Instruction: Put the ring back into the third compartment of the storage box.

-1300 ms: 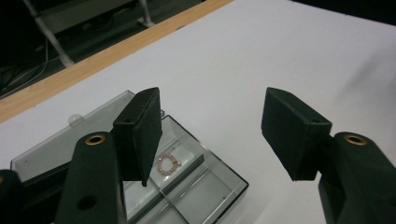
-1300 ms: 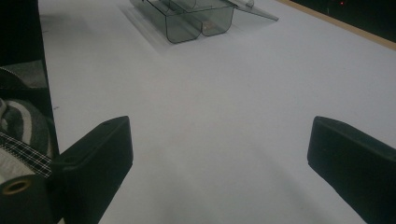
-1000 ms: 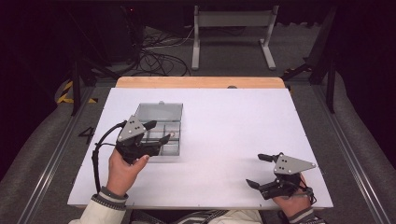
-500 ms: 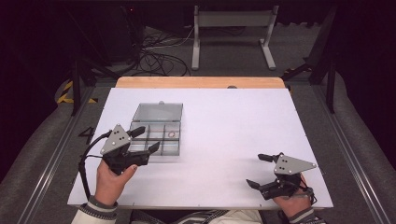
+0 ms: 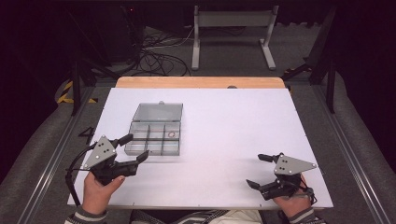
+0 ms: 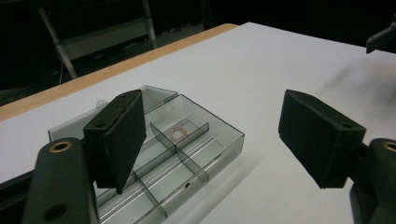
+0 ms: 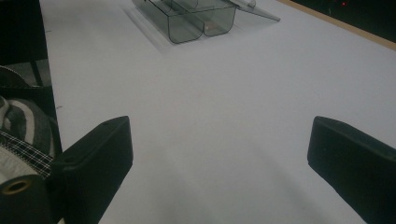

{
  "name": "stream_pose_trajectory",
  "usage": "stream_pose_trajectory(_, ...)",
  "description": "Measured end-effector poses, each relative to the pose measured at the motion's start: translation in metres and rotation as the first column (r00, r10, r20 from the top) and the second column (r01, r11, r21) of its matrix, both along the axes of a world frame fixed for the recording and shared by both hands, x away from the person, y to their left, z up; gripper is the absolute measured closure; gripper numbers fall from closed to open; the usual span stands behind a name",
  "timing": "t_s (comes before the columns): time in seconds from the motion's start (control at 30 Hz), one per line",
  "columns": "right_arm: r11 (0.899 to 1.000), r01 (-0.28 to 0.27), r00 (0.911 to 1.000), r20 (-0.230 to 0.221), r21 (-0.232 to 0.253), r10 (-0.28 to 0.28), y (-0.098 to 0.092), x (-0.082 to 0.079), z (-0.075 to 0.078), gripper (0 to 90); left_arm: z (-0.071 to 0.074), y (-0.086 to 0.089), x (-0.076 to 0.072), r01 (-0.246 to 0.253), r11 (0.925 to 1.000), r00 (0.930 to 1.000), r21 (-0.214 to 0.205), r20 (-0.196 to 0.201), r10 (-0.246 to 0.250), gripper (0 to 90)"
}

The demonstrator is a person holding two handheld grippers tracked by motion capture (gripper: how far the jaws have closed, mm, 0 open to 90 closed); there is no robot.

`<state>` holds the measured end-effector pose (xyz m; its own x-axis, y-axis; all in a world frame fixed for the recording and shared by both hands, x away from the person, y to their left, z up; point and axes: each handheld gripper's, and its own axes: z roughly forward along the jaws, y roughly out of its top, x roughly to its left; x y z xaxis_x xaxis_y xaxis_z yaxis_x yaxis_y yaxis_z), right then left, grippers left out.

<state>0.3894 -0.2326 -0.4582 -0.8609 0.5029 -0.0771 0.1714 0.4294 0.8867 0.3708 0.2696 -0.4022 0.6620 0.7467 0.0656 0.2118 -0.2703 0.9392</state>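
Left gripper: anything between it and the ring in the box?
Nothing visible. The left gripper sits at the near-left corner of the clear compartment box with jaws open and empty; they have just been opening. The small ring lies uncovered in a compartment, the lid is folded back, and only low dividers lie between.

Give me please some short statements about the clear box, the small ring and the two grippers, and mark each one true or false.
1. The clear compartment box has its lid open. True.
2. A small ring lies in one compartment of the box. True.
3. The left gripper is shut on the ring. False: its jaws have just been opening, nothing is between them, and the ring lies in the box.
4. The right gripper holds the box. False: it is open, far from the box.
5. The box stands on the white table. True.
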Motion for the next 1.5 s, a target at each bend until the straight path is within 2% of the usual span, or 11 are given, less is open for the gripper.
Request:
stream_pose_trajectory(0.17, 1.000, -0.002, 1.0000, -0.002, -0.006, 0.002, 0.001, 0.000, 0.000, 7.4, -0.009, 0.009, -0.006, -0.001, 1.0000, 1.0000, -0.009, 0.005, 0.001, 21.4)
stream_pose_trajectory(0.27, 1.000, -0.004, 1.0000, -0.002, -0.004, 0.004, 0.001, 0.000, 0.000, 7.4, -0.014, 0.013, -0.009, -0.009, 0.9999, 0.9999, 0.005, 0.010, 0.009, 21.0)
stream_pose_trajectory(0.5, 1.000, -0.007, 1.0000, -0.005, -0.006, 0.006, 0.002, 0.001, -0.001, 7.4, -0.028, 0.023, -0.015, -0.016, 0.9997, 0.9999, 0.016, -0.004, 0.016, 21.0)
stream_pose_trajectory(0.57, 1.000, -0.008, 1.0000, -0.006, -0.004, 0.008, 0.002, 0.001, -0.001, 7.4, -0.032, 0.025, -0.016, -0.021, 0.9998, 0.9997, 0.008, -0.015, 0.021, 20.8)
stream_pose_trajectory(0.77, 1.000, -0.011, 0.9999, -0.007, -0.008, 0.011, 0.002, 0.001, -0.001, 7.4, -0.042, 0.031, -0.019, -0.032, 0.9989, 0.9993, 0.033, -0.018, 0.032, 20.3)
stream_pose_trajectory(0.9, 1.000, -0.011, 0.9999, -0.007, -0.009, 0.011, 0.002, 0.001, -0.001, 7.4, -0.050, 0.036, -0.020, -0.040, 0.9971, 0.9990, 0.065, -0.019, 0.041, 19.7)
stream_pose_trajectory(1.0, 1.000, -0.012, 0.9999, -0.009, -0.009, 0.012, 0.002, 0.001, -0.001, 7.4, -0.053, 0.039, -0.022, -0.039, 0.9969, 0.9988, 0.069, -0.025, 0.041, 19.5)
stream_pose_trajectory(1.1, 1.000, -0.014, 0.9999, -0.009, -0.011, 0.013, 0.002, 0.001, -0.001, 7.4, -0.058, 0.040, -0.022, -0.038, 0.9963, 0.9980, 0.076, -0.047, 0.042, 19.3)
stream_pose_trajectory(1.17, 1.000, -0.012, 0.9999, -0.008, -0.012, 0.012, 0.002, 0.001, -0.001, 7.4, -0.063, 0.039, -0.021, -0.034, 0.9968, 0.9961, 0.072, -0.078, 0.040, 18.9)
stream_pose_trajectory(1.27, 1.000, -0.011, 0.9999, -0.010, -0.010, 0.011, 0.002, 0.001, -0.001, 7.4, -0.066, 0.039, -0.020, -0.035, 0.9954, 0.9944, 0.090, -0.096, 0.043, 18.4)
stream_pose_trajectory(1.5, 1.000, -0.012, 0.9998, -0.018, -0.012, 0.011, 0.001, 0.002, -0.002, 7.4, -0.072, 0.042, -0.016, -0.064, 0.9970, 0.9840, 0.044, -0.164, 0.070, 18.0)
